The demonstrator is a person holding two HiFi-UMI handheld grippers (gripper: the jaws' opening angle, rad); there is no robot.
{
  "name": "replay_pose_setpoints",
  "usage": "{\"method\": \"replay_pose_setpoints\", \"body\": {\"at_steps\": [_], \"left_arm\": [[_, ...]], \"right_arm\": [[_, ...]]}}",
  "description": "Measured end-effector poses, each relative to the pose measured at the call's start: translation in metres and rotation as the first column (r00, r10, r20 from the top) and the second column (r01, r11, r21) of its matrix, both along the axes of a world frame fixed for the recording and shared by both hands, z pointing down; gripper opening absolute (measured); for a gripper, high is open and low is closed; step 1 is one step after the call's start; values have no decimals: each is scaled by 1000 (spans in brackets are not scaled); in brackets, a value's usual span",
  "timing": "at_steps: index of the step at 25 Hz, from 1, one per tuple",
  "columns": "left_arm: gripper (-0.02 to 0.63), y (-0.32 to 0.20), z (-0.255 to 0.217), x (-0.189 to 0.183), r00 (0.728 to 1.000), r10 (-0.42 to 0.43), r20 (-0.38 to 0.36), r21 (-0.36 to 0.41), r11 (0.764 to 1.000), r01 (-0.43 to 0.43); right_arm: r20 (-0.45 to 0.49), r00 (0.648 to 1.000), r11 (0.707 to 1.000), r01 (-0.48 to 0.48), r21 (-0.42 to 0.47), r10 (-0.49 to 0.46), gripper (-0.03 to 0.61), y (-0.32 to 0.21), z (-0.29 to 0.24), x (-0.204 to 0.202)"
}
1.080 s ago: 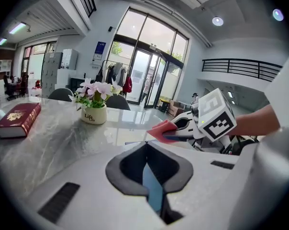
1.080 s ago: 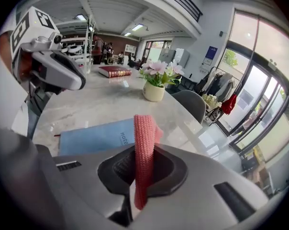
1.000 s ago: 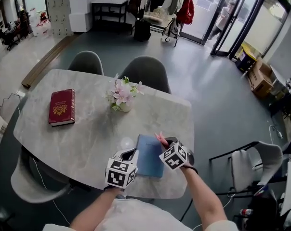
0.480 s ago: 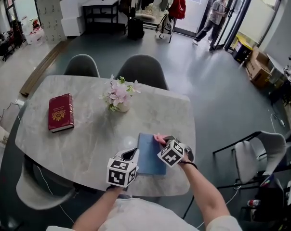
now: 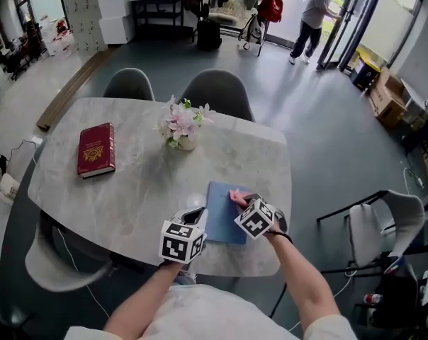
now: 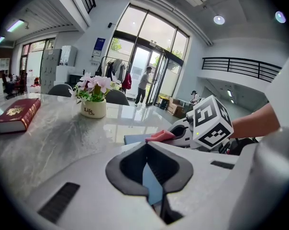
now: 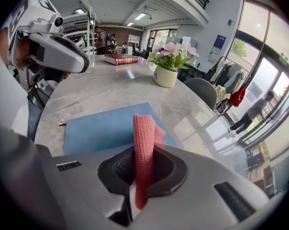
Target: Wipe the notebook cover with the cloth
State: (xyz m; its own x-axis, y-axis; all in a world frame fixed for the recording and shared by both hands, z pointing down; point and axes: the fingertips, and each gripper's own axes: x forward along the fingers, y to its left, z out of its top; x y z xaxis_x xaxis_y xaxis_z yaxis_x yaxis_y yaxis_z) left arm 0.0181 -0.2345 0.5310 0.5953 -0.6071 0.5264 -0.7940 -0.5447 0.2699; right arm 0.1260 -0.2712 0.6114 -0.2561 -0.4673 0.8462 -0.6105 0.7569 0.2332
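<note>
Pinching a pink knitted cloth (image 7: 143,143) in the tightly closed right gripper (image 5: 242,201), lower centre-right of the head view, and trailing its loose end over the upper right part of the blue notebook (image 5: 223,225)

Nipping the notebook's lower left edge in the left gripper (image 5: 195,217), just left of centre, and so steadying it flat on the marble table (image 5: 129,197)

Judging the cloth soft, light and floppy: best held at a bunched fold, with a tail left free for rubbing. Judging the notebook thin, light, fairly stiff and probably prone to sliding on the glossy top: best held at an edge, clear of the wiping path

Showing only in the head view the whole layout, with a red book (image 5: 96,149) at upper left and a flower pot (image 5: 183,132) at upper centre, both well apart from the notebook. Showing only in the right gripper view the knit and the bare blue cover at centre left. Showing only in the left gripper view a blue sliver caught between closed jaws
</note>
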Motion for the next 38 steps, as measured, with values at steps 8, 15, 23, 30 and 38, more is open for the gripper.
{"method": "replay_pose_setpoints", "body": {"at_steps": [8,15,23,30,38], "left_arm": [[8,14,2,2,1000,-25,0,-7,1000,25],[8,25,2,6,999,-40,-2,-8,999,40],[8,40,0,12,999,-36,0,2,999,36],[8,54,0,12,999,-47,1,8,999,47],[8,69,6,10,998,-67,5,-1,998,67]], "right_arm": [[30,999,999,40,-14,-39,15,26,-2,-7],[50,995,996,87,-21,-86,15,50,-2,-12],[84,991,994,106,-39,-102,15,78,-1,-16],[105,986,990,135,-50,-129,15,100,-3,-22],[134,979,983,166,-78,-155,15,128,3,-25]]}}
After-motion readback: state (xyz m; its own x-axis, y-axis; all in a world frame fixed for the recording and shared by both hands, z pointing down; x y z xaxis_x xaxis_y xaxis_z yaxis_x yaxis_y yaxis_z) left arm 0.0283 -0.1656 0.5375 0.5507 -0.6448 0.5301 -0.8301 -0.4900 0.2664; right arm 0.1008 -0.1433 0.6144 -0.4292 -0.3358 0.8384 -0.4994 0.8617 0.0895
